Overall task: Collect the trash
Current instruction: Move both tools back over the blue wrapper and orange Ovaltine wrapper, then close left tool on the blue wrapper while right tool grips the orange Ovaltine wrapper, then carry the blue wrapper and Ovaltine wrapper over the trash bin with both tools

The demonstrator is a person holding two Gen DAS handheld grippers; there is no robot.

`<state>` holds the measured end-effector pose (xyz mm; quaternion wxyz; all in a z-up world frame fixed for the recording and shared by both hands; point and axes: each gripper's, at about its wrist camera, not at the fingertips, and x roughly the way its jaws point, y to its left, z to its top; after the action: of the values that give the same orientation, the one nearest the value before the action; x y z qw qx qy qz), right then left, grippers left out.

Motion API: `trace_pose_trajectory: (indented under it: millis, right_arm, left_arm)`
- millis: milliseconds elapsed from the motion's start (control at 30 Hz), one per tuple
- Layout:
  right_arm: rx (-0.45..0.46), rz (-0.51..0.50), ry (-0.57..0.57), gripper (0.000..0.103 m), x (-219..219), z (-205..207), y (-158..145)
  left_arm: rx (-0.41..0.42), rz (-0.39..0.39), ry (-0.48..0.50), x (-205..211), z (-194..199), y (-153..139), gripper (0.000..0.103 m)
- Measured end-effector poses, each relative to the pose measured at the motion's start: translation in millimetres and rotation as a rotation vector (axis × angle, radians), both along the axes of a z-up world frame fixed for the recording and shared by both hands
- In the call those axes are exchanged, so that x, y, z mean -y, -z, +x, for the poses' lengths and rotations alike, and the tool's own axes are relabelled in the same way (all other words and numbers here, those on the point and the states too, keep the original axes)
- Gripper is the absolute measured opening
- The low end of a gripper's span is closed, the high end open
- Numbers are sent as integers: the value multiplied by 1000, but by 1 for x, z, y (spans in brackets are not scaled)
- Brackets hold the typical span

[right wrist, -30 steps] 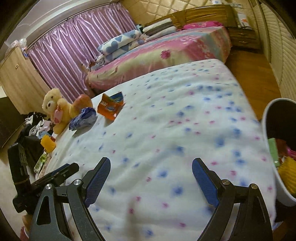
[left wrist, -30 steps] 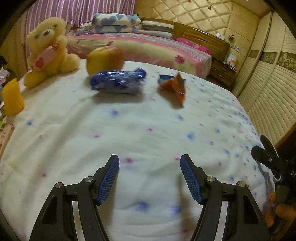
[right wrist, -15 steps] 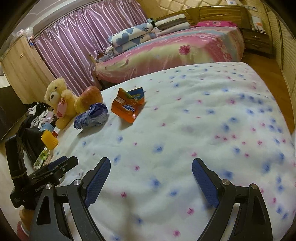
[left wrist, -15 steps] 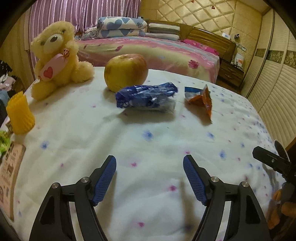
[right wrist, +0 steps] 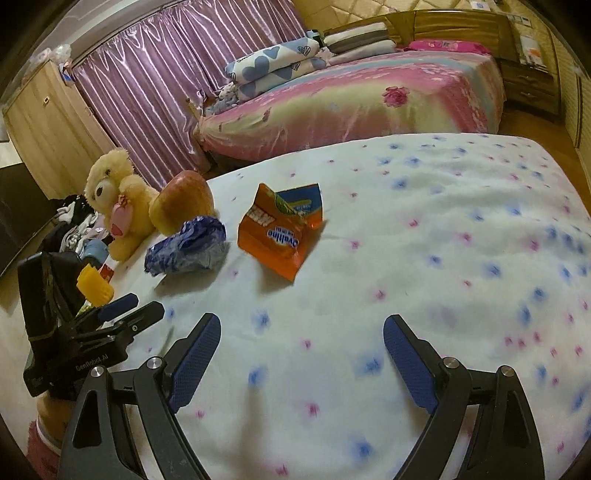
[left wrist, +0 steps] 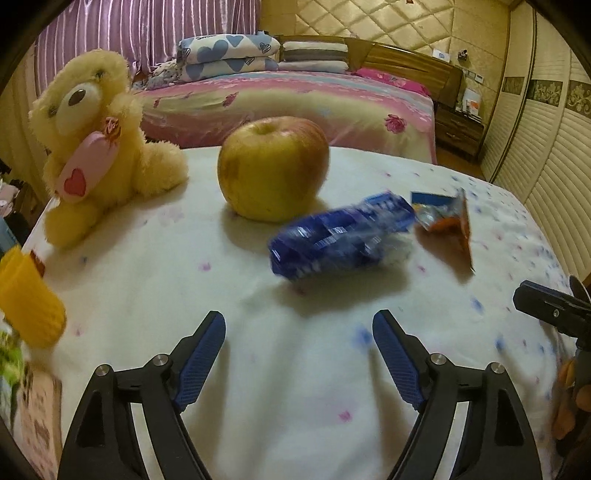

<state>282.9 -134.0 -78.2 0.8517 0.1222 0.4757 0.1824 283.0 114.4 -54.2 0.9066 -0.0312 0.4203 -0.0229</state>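
Two wrappers lie on the dotted worktop (left wrist: 295,369). In the left view, the left gripper (left wrist: 298,347) has its fingers apart, empty, short of a crumpled blue wrapper (left wrist: 340,234), blurred, print unreadable, just before an apple (left wrist: 273,168); an orange packet (left wrist: 448,223) lies beside it. In the right view, the right gripper (right wrist: 302,350) also gapes empty; the orange packet (right wrist: 279,234), torn open, reads "Ovaltine" upside down.

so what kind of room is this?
Most likely a home bedroom: a made bed with stacked pillows, a quilted headboard wall, purple curtains, and a nightstand.
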Motion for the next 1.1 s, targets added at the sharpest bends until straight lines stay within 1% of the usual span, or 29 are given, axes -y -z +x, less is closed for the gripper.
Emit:
trace_pose_trajectory:
  millis: [133, 200, 400, 500, 533, 567, 600, 633, 667, 700, 733, 767, 800, 867, 900, 1033, 1100]
  right_arm:
    - [1, -15, -13, 91, -10, 16, 4]
    - [2, -19, -18, 91, -14, 23, 5]
    - [9, -51, -40, 91, -32, 47, 9]
    - [13, -67, -48, 90, -37, 54, 11]
    - [18, -73, -49, 88, -39, 55, 11]
    - [19, -80, -50, 81, -40, 55, 11]
    - [20, -89, -49, 75, -41, 56, 12]
    - [21, -96, -48, 65, -41, 56, 12]
    - [24, -101, -44, 56, -41, 56, 12]
    - [25, -98, -41, 49, -40, 56, 12]
    - [20, -94, -41, 32, -39, 56, 13]
    - [14, -92, -39, 25, -38, 57, 14]
    - [10, -86, -35, 24, -36, 57, 14]
    - [10, -70, -28, 10, -32, 55, 14]
    - [9, -64, -26, 10, -30, 54, 14]
    - [15, -40, -19, 10, -21, 43, 11]
    - [19, -31, -18, 10, -17, 37, 8]
  left_arm:
    - [12, 16, 34, -5, 17, 3, 82]
    - [20, 10, 66, -5, 24, 5, 82]
    - [47, 10, 120, -8, 36, 9, 82]
    - [60, -5, 137, -9, 38, 8, 80]
    - [70, -5, 140, -9, 37, 8, 75]
    - [77, -4, 145, -8, 36, 7, 70]
    - [75, -5, 153, -7, 36, 8, 57]
    - [66, -5, 161, -6, 36, 10, 42]
    - [52, -4, 167, -6, 37, 13, 35]
    - [39, -3, 171, -5, 38, 15, 23]
    - [34, -2, 172, -4, 38, 15, 16]
    - [34, 0, 171, -3, 38, 15, 14]
    - [37, -2, 170, -3, 37, 14, 10]
    - [47, -23, 175, -2, 32, 11, 6]
    - [52, -28, 175, -2, 30, 10, 4]
    - [59, -39, 185, 0, 19, 7, 3]
    - [55, -58, 187, -1, 15, 7, 3]
